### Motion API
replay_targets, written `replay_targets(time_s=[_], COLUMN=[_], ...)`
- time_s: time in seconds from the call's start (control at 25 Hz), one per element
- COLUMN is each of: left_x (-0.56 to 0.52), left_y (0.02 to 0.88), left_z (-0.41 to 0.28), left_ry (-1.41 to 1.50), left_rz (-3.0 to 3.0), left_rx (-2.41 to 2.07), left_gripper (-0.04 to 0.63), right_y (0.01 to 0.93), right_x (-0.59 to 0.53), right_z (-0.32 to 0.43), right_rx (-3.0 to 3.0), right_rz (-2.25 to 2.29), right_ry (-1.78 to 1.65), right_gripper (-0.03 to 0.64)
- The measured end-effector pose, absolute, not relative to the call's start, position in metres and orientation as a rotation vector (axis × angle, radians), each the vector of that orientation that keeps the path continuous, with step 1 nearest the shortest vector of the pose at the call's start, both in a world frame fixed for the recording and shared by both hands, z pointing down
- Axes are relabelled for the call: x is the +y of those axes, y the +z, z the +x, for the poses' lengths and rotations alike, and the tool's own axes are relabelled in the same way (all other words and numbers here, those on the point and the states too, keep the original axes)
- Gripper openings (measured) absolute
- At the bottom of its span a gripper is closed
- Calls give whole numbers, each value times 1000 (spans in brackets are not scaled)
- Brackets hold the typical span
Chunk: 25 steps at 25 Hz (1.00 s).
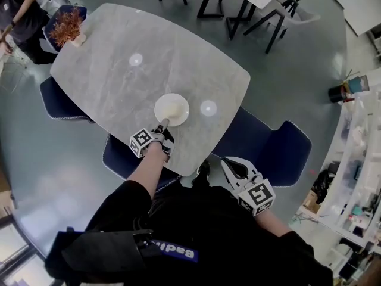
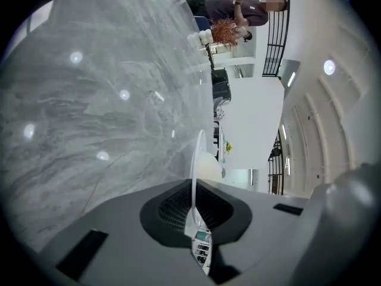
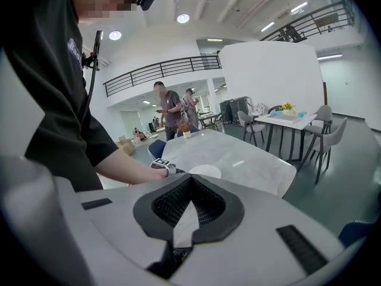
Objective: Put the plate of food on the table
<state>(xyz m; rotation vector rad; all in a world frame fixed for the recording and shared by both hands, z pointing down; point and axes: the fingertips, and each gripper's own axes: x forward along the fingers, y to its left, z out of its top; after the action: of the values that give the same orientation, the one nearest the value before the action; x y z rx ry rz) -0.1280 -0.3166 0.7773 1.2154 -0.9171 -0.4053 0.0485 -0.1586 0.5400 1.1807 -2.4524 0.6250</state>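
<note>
Risk sits mostly in the release. We see the left gripper [image 1: 162, 124] pinching the near rim of the plate [image 1: 171, 109], its jaws closed on that thin edge. It is one small hold at one side, so the far side can sag or swing if the wrist rolls. We cannot tell whether the plate's base lies flat on the table [image 1: 119, 70] or hangs just above it. If we let go before it rests, it would drop and clatter, and the food [image 2: 209, 164] could slide off. Drawing the gripper back without parting the jaws fully could drag the plate toward the table's near edge, at lower centre of the head view. The right gripper [image 1: 234, 167] hangs off the table at lower right, jaws pressed together on nothing, so it gives no help if the plate tips.

The plate is white, round and shallow, with a thin rim. In the left gripper view it shows edge-on, running up from the jaws at centre frame. The food is a pale, low mound in its middle. In the head view the plate sits just below frame centre, well apart from the plant [image 1: 66, 27] at upper left.
</note>
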Motion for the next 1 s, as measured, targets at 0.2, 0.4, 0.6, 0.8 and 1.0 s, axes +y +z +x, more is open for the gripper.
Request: replay_targets(time_s=[0.2,0.4,0.6,0.8,1.0], left_x=[-330,-343,-344,-346,-346], left_y=[781,784,786,789,793], left_z=[-123,-121,-123,-123,-126], left_ry=[-399,-382,-347,-305,-187], left_rz=[1220,1217,1218,1234,1271], left_rx=[-921,-939,-959,-986,-1036], left_gripper=[15,17,21,21,21], right_y=[543,547,547,552,554], right_x=[-154,-155,-152,-151,-152], right_z=[49,53,52,56,58], right_rx=[-2412,-2402,-2393,-2389,-2383], right_rz=[1181,1192,1198,1207,1222], right_ry=[662,665,678,680,667], right_gripper=[11,11,11,11,11])
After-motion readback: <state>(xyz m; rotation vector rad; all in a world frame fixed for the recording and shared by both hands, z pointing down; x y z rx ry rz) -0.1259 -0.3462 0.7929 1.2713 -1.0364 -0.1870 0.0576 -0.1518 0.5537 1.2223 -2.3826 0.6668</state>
